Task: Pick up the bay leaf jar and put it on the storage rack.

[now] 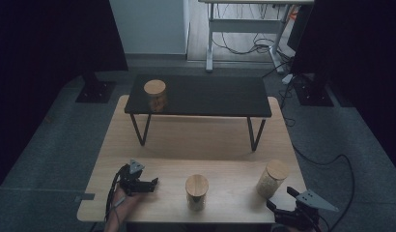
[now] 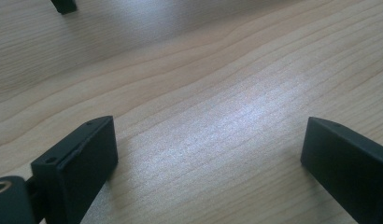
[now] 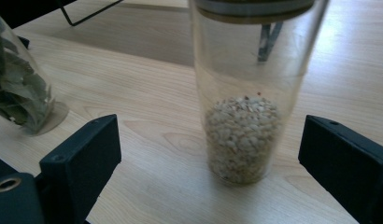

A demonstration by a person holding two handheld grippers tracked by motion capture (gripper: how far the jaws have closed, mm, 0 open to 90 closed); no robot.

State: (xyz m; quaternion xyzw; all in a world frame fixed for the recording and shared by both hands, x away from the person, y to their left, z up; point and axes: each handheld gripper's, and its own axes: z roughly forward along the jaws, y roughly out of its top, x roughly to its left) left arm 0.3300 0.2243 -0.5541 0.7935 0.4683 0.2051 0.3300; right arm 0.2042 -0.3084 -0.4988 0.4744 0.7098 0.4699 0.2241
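Jar of grains [image 3: 240, 135], lidded, upright on desk [image 1: 152, 145] just ahead of right claw [image 3: 208, 158], jaws released; left claw [image 2: 203, 158] released, empty. Risk: off-centre approach tipping tall jar.

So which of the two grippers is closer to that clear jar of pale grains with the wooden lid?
The right gripper. It sits just in front of the clear grain jar with the wooden lid, open jaws facing it, not touching. The left gripper rests across the table, beyond the middle jar of leaves.
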